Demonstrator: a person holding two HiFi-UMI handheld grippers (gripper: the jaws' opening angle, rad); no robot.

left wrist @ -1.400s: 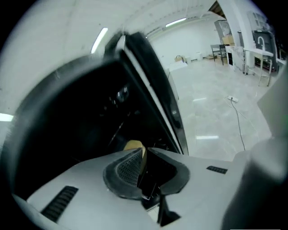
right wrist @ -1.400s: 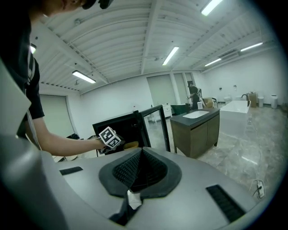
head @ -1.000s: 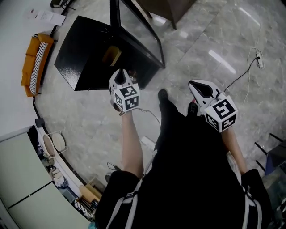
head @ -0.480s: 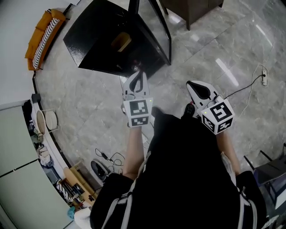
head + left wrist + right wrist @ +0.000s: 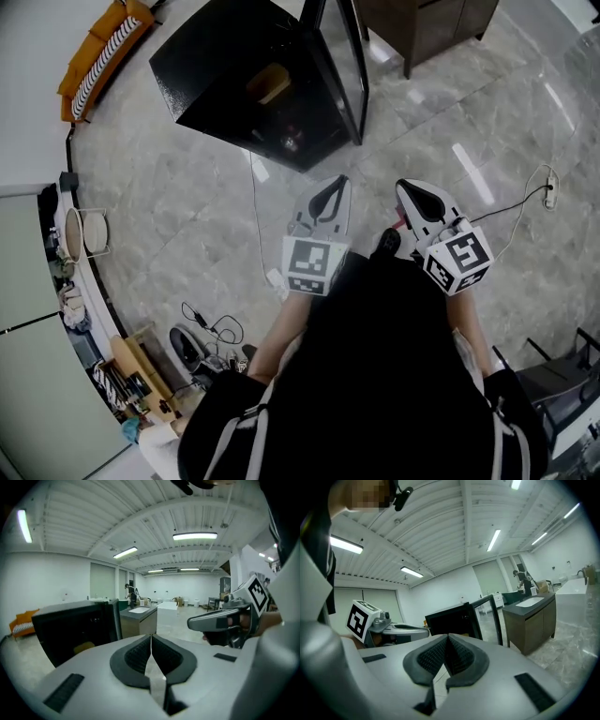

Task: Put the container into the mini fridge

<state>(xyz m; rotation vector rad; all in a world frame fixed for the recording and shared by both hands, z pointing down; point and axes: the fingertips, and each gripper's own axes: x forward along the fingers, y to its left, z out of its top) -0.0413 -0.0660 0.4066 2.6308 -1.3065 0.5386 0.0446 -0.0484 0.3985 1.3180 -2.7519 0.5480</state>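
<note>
The black mini fridge (image 5: 234, 66) stands on the marble floor with its glass door (image 5: 339, 56) swung open. A yellowish container (image 5: 271, 82) rests inside it and also shows as the container (image 5: 84, 646) in the left gripper view. My left gripper (image 5: 330, 190) is held in front of the body, well short of the fridge, shut and empty. Beside it my right gripper (image 5: 413, 190) is shut too, with nothing in it. In their own views the left gripper (image 5: 151, 649) and right gripper (image 5: 446, 657) have their jaws pressed together. The fridge (image 5: 452, 617) lies ahead.
A dark wooden cabinet (image 5: 427, 23) stands right of the fridge. An orange sofa (image 5: 98, 42) sits against the far-left wall. Cables and a small device (image 5: 202, 333) lie on the floor at left, a power strip (image 5: 549, 178) at right. Cluttered shelving (image 5: 80, 281) lines the left wall.
My left gripper has drawn back from the fridge opening to beside the right gripper. The fridge has moved away, toward the view's top. The right gripper hardly moved.
</note>
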